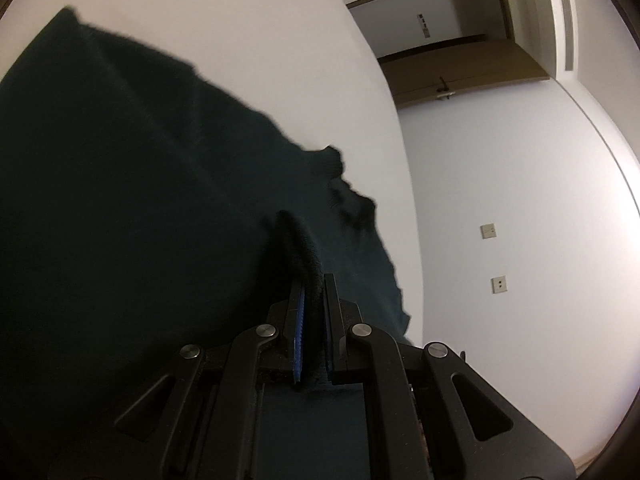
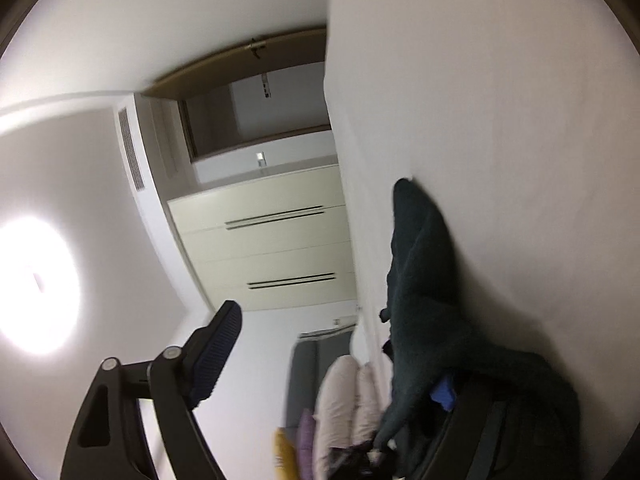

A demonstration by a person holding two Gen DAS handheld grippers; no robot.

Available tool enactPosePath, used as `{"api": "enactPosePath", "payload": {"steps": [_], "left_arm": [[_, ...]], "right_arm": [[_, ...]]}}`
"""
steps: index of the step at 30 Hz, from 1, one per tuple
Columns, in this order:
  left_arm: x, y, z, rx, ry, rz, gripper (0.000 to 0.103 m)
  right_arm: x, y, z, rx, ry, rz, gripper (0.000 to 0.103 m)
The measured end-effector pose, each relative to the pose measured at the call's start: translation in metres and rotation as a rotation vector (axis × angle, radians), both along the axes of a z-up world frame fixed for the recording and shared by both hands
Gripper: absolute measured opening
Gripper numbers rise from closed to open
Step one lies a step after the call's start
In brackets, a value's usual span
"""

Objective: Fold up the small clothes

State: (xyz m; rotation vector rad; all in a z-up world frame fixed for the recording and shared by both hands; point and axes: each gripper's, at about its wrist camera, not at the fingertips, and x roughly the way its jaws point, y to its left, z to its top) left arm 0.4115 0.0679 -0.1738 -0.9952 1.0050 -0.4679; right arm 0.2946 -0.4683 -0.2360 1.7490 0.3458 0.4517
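Observation:
A dark teal garment [image 1: 120,184] lies spread over a white surface [image 1: 248,24] in the left wrist view. My left gripper [image 1: 314,284] is shut on a raised fold of its edge, and the cloth is pinched between the blue pads. In the right wrist view the same dark garment [image 2: 420,280] hangs bunched against the white surface [image 2: 500,120]. My right gripper [image 2: 336,348] stands open wide. Its left finger [image 2: 218,348] is bare. The cloth drapes over the right finger, where only a bit of blue pad [image 2: 443,394] shows.
A heap of other clothes in pale pink [image 2: 340,400], purple and yellow lies past the right gripper. Behind it stand cream cupboard doors [image 2: 272,248]. A brown door [image 1: 464,72] and wall sockets [image 1: 487,231] lie beyond the surface's edge in the left wrist view.

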Motion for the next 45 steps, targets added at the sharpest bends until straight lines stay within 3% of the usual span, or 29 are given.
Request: {"api": "enactPosePath", "payload": {"steps": [5,7,9,12,16,21,24,27,29,31,35,39,45], "left_arm": [[-0.01,0.001,-0.022,0.006,0.019,-0.023,0.006],[-0.01,0.001,-0.025,0.009,0.019,-0.025,0.006],[-0.01,0.0,-0.027,0.014,0.022,-0.028,0.006],[-0.018,0.004,-0.024,0.03,0.026,-0.044,0.007],[-0.02,0.008,-0.027,0.006,0.033,-0.038,0.007],[-0.014,0.003,-0.026,0.009,0.029,-0.046,0.007],[-0.014,0.003,-0.025,0.013,0.028,-0.06,0.007],[-0.013,0.002,-0.024,0.022,0.036,-0.073,0.008],[-0.011,0.001,-0.023,0.034,0.043,-0.079,0.008],[-0.009,0.0,-0.021,0.043,0.049,-0.087,0.008],[-0.01,0.001,-0.019,0.061,0.068,-0.101,0.009],[-0.011,0.0,-0.014,0.1,0.092,-0.105,0.009],[-0.019,0.002,0.013,0.303,0.093,-0.063,0.009]], "right_arm": [[-0.005,0.021,0.014,-0.132,0.004,-0.002,0.078],[-0.005,0.044,0.022,-0.141,0.007,0.043,0.089],[-0.001,0.057,0.032,-0.187,-0.005,0.076,0.09],[0.006,0.053,0.033,-0.217,0.001,0.012,0.09],[0.006,0.028,0.021,-0.199,0.03,-0.113,0.083],[-0.005,0.026,0.011,-0.187,0.002,-0.135,0.066],[-0.008,0.027,0.011,-0.197,-0.01,-0.137,0.063],[-0.007,0.029,0.014,-0.184,0.029,-0.109,0.066],[-0.014,0.036,0.019,-0.181,0.029,-0.093,0.074],[-0.03,0.045,0.025,-0.195,0.04,-0.069,0.082],[-0.07,0.05,0.031,-0.19,0.082,-0.05,0.087],[-0.087,0.051,0.053,-0.239,0.116,-0.005,0.089],[-0.047,0.054,0.122,-0.439,-0.033,0.078,0.089]]}}
